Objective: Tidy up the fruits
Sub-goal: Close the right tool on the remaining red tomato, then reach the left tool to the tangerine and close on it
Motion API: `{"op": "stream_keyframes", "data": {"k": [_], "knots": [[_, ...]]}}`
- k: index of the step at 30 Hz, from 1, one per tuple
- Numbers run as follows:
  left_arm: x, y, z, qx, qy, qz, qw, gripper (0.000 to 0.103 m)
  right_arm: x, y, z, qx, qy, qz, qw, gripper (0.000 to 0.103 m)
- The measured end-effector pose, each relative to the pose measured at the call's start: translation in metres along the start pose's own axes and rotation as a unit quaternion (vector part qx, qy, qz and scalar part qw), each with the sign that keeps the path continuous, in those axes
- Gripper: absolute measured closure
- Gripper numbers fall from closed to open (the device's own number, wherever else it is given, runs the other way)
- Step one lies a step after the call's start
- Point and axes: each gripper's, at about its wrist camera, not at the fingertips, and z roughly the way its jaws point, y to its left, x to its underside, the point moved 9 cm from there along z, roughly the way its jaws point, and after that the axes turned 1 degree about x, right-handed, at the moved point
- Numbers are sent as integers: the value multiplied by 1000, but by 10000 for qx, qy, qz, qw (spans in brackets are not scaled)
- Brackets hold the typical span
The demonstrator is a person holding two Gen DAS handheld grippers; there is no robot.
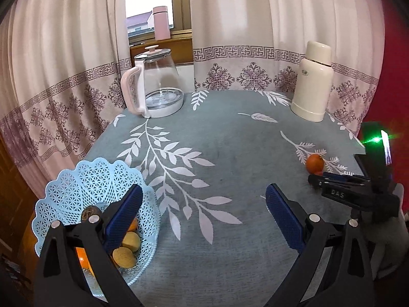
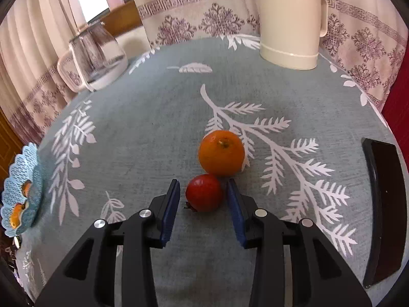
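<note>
Right wrist view: my right tongs [image 2: 202, 192] are open, pads either side of a small red fruit [image 2: 204, 192] at lower centre of the frame; I see a thin gap on the left pad's side, and on the right pad's side I cannot tell whether it touches. The red fruit lies on the tabletop [image 2: 153, 117], touching or just beside an orange [image 2: 221, 153] directly above it in the frame. A cream thermos [image 2: 291, 20] stands at upper right, a glass kettle [image 2: 94, 56] at upper left, and a dark flat object [image 2: 383, 209] sits along the right edge. The blue lattice basket [image 2: 21, 189] shows at the far left edge with orange fruit inside. Left wrist view: my left tongs [image 1: 204, 199] are wide open and hold nothing; the left pad hangs over the basket [image 1: 84, 179] at lower left of the frame. In the basket I count two yellowish fruits [image 1: 127, 250] and some orange ones, partly hidden behind the tong arm. The right tongs [image 1: 317, 179] appear at mid right, low beside the orange [image 1: 315, 163].
</note>
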Motion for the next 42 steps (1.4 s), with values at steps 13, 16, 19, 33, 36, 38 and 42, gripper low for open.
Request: {"op": "stream_keyframes", "data": {"k": [13, 16, 19, 33, 36, 38, 42], "knots": [[-1, -15, 17, 63, 83, 156, 9998, 5, 9, -8, -23, -39, -246, -140, 9996, 75], [-3, -28, 27, 158, 149, 225, 9995, 5, 13, -14, -35, -126, -317, -56, 9994, 75], [-5, -45, 41, 315, 278, 278, 9987, 5, 18, -21, -43, -173, -371, 7, 9992, 75], [-16, -154, 100, 1119, 515, 1053, 9868, 8, 31, -47, -54, -204, -389, 174, 9989, 75], [-13, -171, 112, 1278, 662, 1098, 9835, 14, 34, -51, -50, -209, -322, 239, 9990, 75], [-12, -180, 119, 1372, 743, 1117, 9814, 17, 35, -52, -48, -221, -306, 283, 9989, 75], [-11, -193, 126, 1513, 823, 1141, 9784, 20, 36, -53, -46, -244, -302, 315, 9988, 75]]}}
